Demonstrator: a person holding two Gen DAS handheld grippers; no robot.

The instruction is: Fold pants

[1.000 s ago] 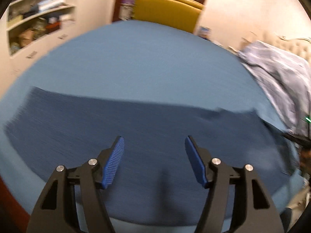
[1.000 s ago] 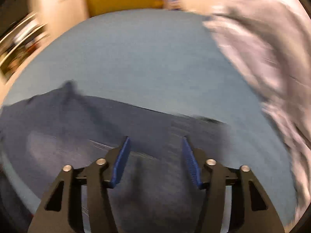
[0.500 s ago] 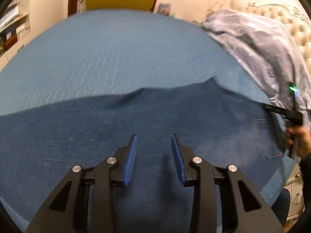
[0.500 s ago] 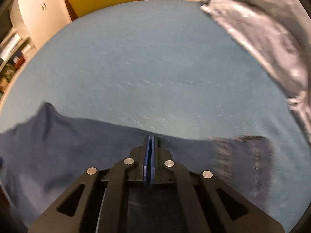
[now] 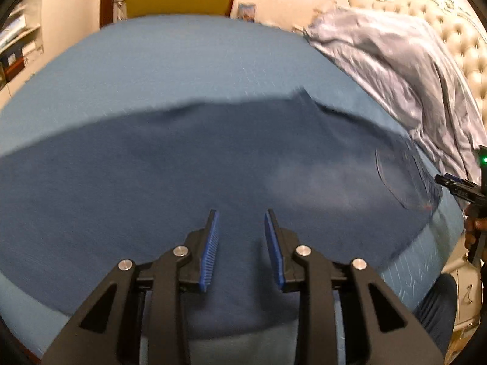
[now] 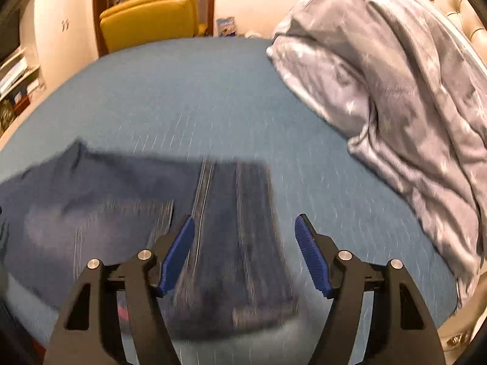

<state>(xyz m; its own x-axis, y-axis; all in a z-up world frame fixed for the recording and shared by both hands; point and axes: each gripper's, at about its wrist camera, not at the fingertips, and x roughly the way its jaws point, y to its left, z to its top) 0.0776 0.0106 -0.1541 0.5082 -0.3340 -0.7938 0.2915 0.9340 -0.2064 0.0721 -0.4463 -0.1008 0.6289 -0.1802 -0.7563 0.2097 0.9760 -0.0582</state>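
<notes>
Dark blue jeans lay flat across blue bedspread, waistband and back pocket at right end, legs running off left. Looked already doubled leg over leg, tho blur made that a guess.

Left gripper hovered over mid-thigh area, near edge of bed. Jaws were closing, narrower than a sec ago, but nothing between the pads; fabric sat below them, no pinch visible. So: released, empty. View had shifted right along the jeans vs a sec ago, when pocket end wasn't in frame.

Right gripper was over waistband end in its own view, heavy motion blur. Half a sec ago its jaws were fully clamped together; now they were opening, spread wide, no cloth in them. Read: it let go or reset after a tug/smoothing at waist. Also seen far right in left wrist view, right gripper just off the waistband edge w/ hand behind it.

Grey rumpled duvet piled at right of bed, well apart from jeans. Yellow chair beyond far edge.

Meaning for task: neither gripper held jeans, garment laid out and roughly flat, so prob between folds. Next likely needs a regrasp at one end to carry it over the other; crosswise fold not yet done.
</notes>
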